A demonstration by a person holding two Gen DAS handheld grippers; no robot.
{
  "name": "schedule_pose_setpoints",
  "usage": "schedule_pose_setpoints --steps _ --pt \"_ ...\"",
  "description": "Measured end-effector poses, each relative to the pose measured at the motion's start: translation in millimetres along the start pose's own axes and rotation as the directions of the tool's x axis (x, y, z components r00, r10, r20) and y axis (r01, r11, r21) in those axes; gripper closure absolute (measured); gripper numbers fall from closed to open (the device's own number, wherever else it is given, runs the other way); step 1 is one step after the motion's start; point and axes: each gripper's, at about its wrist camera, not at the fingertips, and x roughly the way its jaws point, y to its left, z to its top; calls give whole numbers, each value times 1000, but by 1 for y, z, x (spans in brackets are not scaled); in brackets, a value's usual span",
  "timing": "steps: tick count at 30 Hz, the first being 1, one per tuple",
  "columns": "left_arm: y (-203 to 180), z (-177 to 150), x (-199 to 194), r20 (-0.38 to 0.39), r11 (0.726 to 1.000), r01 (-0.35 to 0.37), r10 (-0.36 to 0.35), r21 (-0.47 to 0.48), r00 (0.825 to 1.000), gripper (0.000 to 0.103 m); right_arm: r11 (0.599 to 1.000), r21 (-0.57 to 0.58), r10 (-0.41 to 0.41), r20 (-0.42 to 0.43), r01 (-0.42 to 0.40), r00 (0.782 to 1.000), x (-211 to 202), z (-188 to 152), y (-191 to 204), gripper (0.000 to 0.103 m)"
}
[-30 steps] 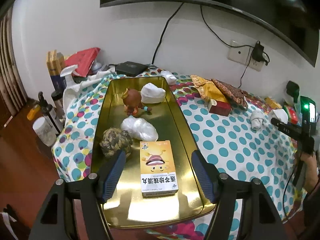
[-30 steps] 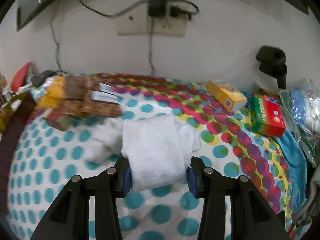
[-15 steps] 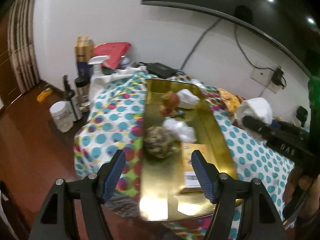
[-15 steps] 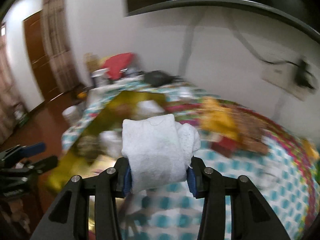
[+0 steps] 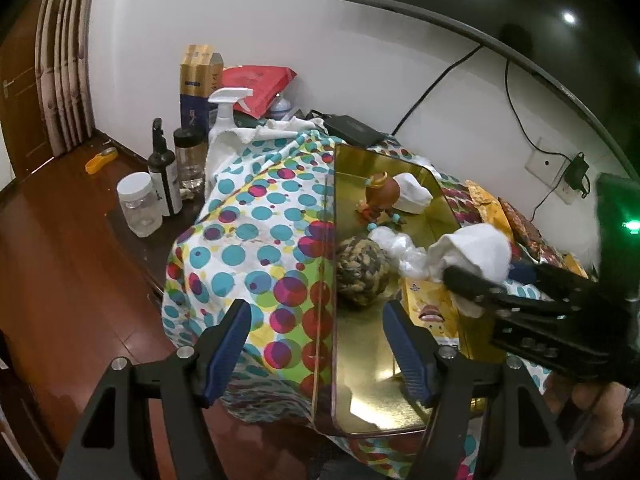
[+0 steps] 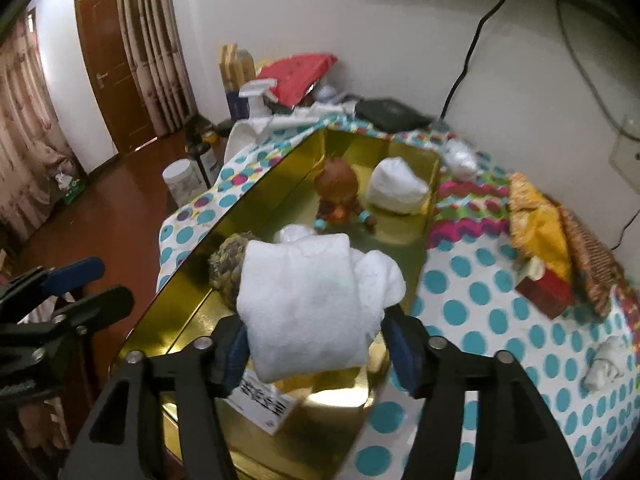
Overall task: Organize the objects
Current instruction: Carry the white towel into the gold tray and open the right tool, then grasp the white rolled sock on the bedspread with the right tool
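A gold metal tray [image 5: 362, 364] lies on the dotted tablecloth. It holds a woven ball [image 5: 362, 270], a doll figure [image 5: 380, 196], a white bundle [image 5: 412, 198], a crumpled plastic wrap [image 5: 396, 246] and a yellow box [image 5: 434, 314]. My right gripper [image 6: 318, 340] is shut on a folded white cloth [image 6: 312, 300] and holds it above the tray's near end; the cloth also shows in the left wrist view [image 5: 476, 252]. My left gripper [image 5: 320, 346] is open and empty over the tray's left rim, near its front end.
Bottles, a jar [image 5: 140, 204] and a spray bottle [image 5: 224, 116] stand on the wooden cabinet left of the cloth. Snack packets [image 6: 560, 236], a red box [image 6: 546, 290] and small white wads [image 6: 604, 364] lie on the cloth right of the tray. A wall and cables are behind.
My right gripper lifted the white cloth off the tablecloth and carried it left, over the tray. My left gripper swung left and back from over the yellow box.
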Motion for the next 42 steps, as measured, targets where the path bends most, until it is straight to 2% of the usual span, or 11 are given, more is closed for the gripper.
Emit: schedule_pose_setpoints --steps 4,6,9,11,15,19,23,27,35,36,42 --pt "-13 -2 5 -10 999 20 -20 27 1000 33 998 55 -14 89 9 996 -22 3 -26 28" --pt "-20 -4 8 -25 999 27 -26 39 999 33 997 76 7 116 -16 993 -33 8 -35 25" --pt "-32 -6 8 -28 997 38 -37 67 999 33 994 74 -93 143 83 985 -47 1 -49 15" --pt "-37 -6 9 -32 996 36 -33 84 999 33 984 110 -158 157 142 975 -52 -15 -75 10" --pt "-44 -5 8 -32 994 42 -39 98 999 33 949 210 -261 101 236 960 -28 -24 -124 10" --pt "-57 -5 10 -40 991 51 -46 126 998 33 883 311 -374 9 353 927 -18 -47 -192 10" --pt "-75 -7 12 -54 984 62 -54 167 997 33 848 321 -426 -63 423 902 -3 -44 -203 10" --pt "-97 -11 15 -69 974 85 -72 208 995 33 840 316 -431 -105 441 896 -12 -59 -233 10" --pt "-151 -15 21 -92 942 130 -106 308 990 33 839 339 -409 -122 426 904 -48 -90 -281 10" --pt "-159 -14 23 -96 939 135 -110 315 989 33 842 333 -407 -122 424 905 -45 -84 -269 10" --pt "-210 -2 40 -97 914 195 -171 355 980 33 857 260 -424 -134 444 896 -35 -78 -270 16"
